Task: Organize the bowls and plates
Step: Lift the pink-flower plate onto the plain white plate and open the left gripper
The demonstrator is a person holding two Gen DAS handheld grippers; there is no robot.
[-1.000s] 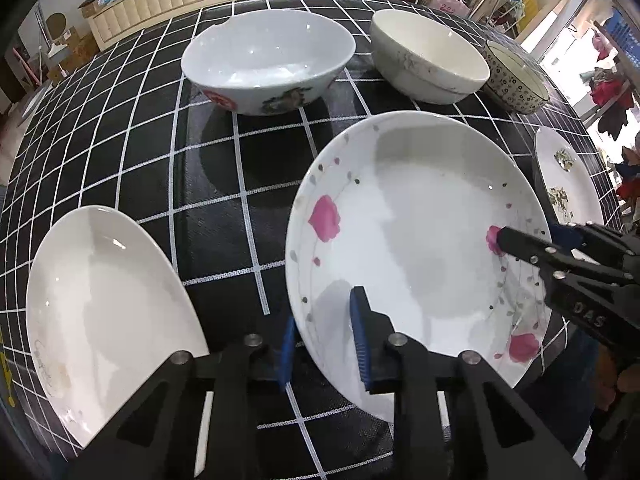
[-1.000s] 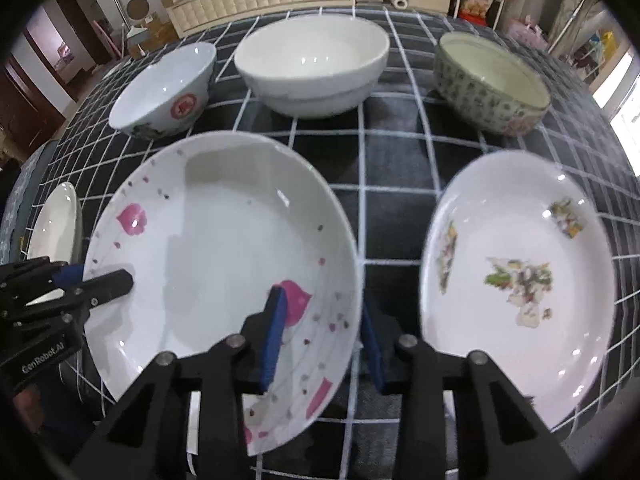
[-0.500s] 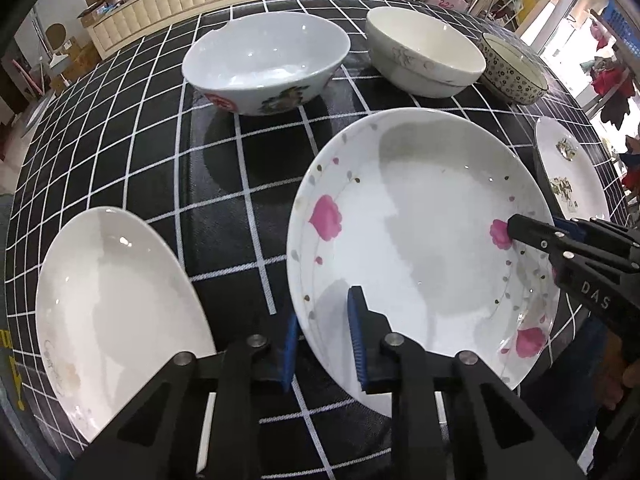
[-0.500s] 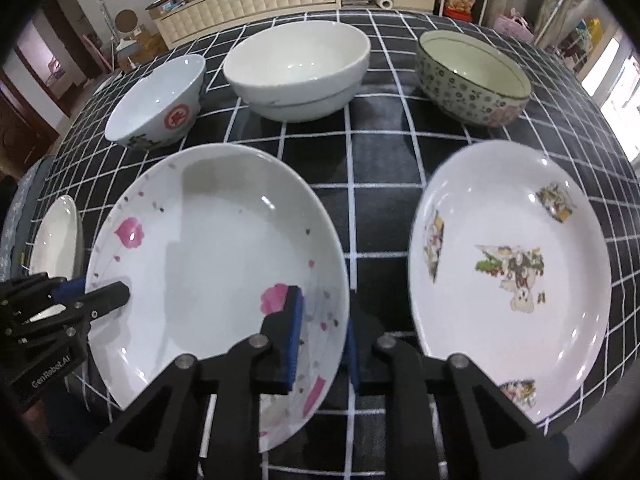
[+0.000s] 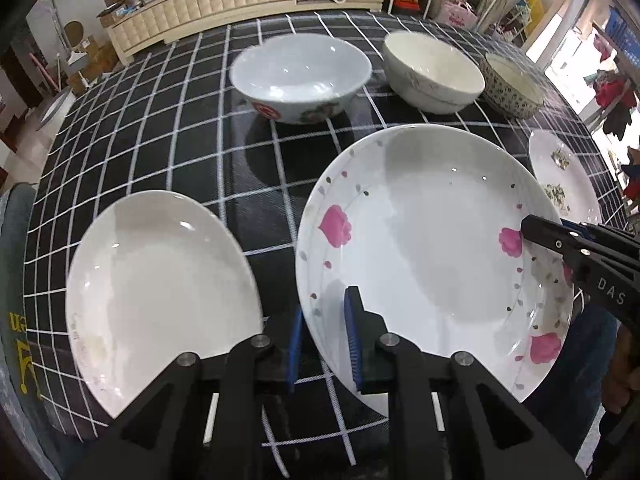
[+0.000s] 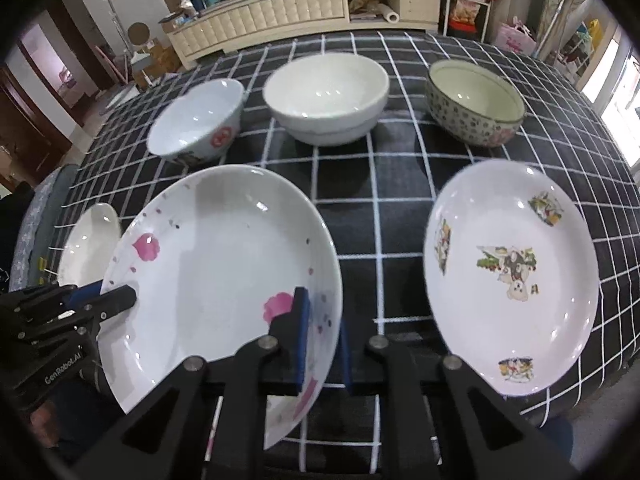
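A white plate with pink flowers is held above the checked tablecloth by both grippers. My left gripper is shut on its left rim. My right gripper is shut on its right rim and also shows at the right of the left wrist view. A plain white plate lies to the left. A cartoon-print plate lies to the right. Three bowls stand behind: a pale blue one, a white one and a patterned one.
The black-and-white checked table has its near edge just below the plates. A grey padded chair stands at the table's left. A cream sideboard with clutter stands beyond the far edge.
Both grippers have closed on the flower plate's rims and lifted it; the camera views have risen and pulled back, showing more of the table and room.
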